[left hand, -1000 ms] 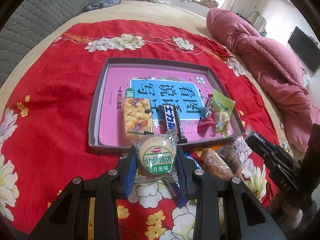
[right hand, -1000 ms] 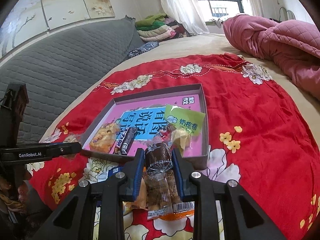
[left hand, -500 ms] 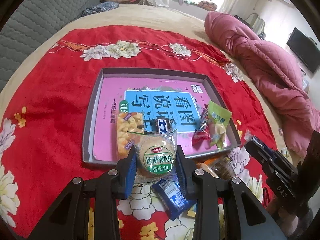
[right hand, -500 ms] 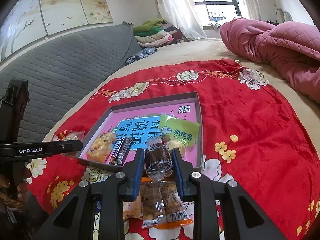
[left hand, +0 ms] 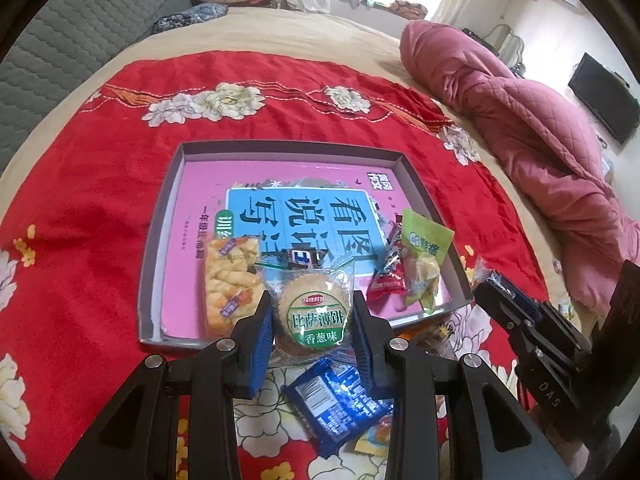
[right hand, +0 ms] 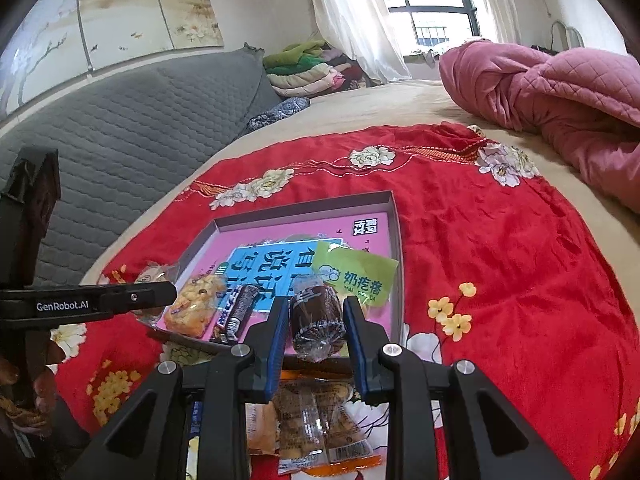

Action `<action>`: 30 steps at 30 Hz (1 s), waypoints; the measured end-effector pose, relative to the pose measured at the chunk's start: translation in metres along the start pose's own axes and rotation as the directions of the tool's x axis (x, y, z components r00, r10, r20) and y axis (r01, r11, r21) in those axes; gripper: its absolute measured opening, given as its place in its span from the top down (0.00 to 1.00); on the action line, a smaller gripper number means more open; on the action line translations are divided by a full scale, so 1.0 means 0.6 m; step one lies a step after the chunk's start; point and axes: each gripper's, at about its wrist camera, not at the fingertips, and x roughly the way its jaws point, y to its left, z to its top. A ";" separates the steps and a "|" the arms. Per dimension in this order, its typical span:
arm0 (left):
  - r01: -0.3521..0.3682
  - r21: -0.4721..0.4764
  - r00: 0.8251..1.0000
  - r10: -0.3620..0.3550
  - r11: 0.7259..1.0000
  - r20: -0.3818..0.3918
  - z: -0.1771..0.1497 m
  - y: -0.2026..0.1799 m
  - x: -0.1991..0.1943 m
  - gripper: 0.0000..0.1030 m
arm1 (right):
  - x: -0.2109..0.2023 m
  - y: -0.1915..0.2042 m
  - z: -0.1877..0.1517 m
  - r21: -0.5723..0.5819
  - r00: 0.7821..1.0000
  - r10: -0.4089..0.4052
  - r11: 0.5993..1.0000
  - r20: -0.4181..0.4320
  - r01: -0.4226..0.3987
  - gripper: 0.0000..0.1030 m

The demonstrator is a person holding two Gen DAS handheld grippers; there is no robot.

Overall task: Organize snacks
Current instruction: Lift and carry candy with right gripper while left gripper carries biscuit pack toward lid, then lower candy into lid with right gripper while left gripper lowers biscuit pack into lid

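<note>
Left tool (left hand: 312, 322) pinches round cracker pack (left hand: 313, 312); right tool (right hand: 316, 320) pinches brown cake (right hand: 317, 318); both over tray (left hand: 160, 240) edge.

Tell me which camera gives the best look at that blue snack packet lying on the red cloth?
The left wrist view: the blue packet lies mostly uncovered just below the left tongs. In the right wrist view only a blue sliver shows behind the tongs' frame, too little to identify.
</note>
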 end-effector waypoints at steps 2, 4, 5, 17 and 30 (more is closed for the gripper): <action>0.004 0.004 1.000 -0.004 1.000 -0.006 0.000 -0.004 0.006 0.65 | 0.003 0.002 0.001 -0.009 1.000 -0.006 1.000 -0.001 0.006 0.73; 0.007 0.009 1.000 -0.007 1.000 -0.012 0.001 -0.008 0.012 0.65 | 0.005 0.003 0.002 -0.015 1.000 -0.014 1.000 -0.001 0.014 0.73; 0.008 0.011 1.000 -0.008 1.000 -0.014 0.001 -0.009 0.014 0.65 | 0.007 0.005 0.003 -0.020 1.000 -0.020 1.000 0.000 0.020 0.73; 0.029 0.040 0.999 -0.027 0.999 -0.047 0.005 -0.038 0.054 0.65 | 0.033 0.006 -0.001 -0.035 0.998 -0.052 0.998 -0.025 0.051 0.73; 0.033 0.058 0.997 -0.029 0.998 -0.068 0.007 -0.049 0.080 0.65 | 0.050 -0.024 0.002 0.020 0.996 -0.084 0.996 -0.041 0.085 0.73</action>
